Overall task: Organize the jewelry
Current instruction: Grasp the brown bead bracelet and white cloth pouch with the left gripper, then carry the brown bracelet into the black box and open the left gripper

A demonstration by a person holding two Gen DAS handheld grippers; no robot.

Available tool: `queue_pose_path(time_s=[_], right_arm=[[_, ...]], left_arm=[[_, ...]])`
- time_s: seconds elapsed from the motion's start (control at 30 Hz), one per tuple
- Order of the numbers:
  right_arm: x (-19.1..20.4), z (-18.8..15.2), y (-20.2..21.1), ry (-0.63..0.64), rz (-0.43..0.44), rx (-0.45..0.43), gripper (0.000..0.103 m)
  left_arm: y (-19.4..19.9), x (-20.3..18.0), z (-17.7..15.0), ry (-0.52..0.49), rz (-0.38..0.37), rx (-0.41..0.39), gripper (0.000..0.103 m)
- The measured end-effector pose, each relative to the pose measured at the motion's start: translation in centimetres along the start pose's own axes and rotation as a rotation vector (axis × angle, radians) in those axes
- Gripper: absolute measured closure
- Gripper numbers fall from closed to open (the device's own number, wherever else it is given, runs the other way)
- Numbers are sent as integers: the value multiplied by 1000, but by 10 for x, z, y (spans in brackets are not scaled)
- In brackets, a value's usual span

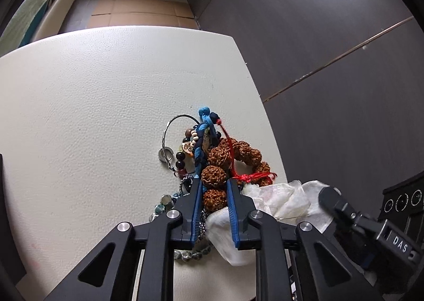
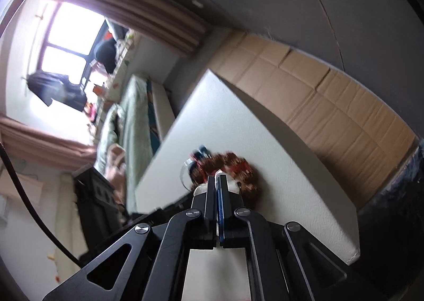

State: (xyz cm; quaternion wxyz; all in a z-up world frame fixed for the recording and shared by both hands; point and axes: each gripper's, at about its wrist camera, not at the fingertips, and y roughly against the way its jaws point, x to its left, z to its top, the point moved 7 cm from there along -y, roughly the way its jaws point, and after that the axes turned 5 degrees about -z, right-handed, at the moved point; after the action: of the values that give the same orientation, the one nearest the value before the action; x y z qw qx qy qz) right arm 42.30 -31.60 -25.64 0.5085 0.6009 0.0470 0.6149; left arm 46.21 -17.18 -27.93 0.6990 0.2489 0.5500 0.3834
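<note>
A tangle of jewelry lies on the white table [image 1: 92, 105] near its right edge. My left gripper [image 1: 214, 181] is shut on a brown seed-bead bracelet [image 1: 238, 154] with a red cord. A blue braided cord [image 1: 202, 126], a thin silver bangle [image 1: 169, 128], dark beads and greenish stone beads [image 1: 161, 204] lie beside it. A white sheer pouch [image 1: 286, 200] lies just right of the bracelet. My right gripper [image 2: 217, 177] is shut on an edge of that white pouch [image 2: 233, 186], right by the blurred brown bracelet [image 2: 238, 166]; it also shows in the left wrist view [image 1: 341, 208].
The table's right edge [image 1: 267, 120] drops to a dark floor. Flattened cardboard [image 2: 331, 105] lies on the floor beyond the table. A bed with green bedding [image 2: 127, 115] stands further off.
</note>
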Motion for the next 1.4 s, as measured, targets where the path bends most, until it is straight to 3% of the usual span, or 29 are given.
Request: queue_pose_path(time_s=[0.13,0.3,0.47,0.6,0.73,0.9,1.2,1.4], right_arm=[[7,0,4,6,28,-15,100],[25,3,19,36,91,-73,100],[50,-2,30,81,174,-109,100],[73,-8,38,123,254,-136,100],[90,-14,42,142,323,-144,100],[111,-31,33,192,335,-115,100],[122,-59,-3,282,259,7,100],[125,-63,-5,305,239,1,100]], left_arm=[[13,-6,1,-18,-13,-22,84],[45,-15,0,-21,-83,-68,84],[82,-21,4,-27,-140,-139,84],[103,-19,7,-41,-142,-200,84],[104,-10,4,-5,-167,-185,84],[110,-5,3,27,-197,-174,84],[142,13,8,61,-212,-252,85],[170,31,18,93,-229,-332,85]])
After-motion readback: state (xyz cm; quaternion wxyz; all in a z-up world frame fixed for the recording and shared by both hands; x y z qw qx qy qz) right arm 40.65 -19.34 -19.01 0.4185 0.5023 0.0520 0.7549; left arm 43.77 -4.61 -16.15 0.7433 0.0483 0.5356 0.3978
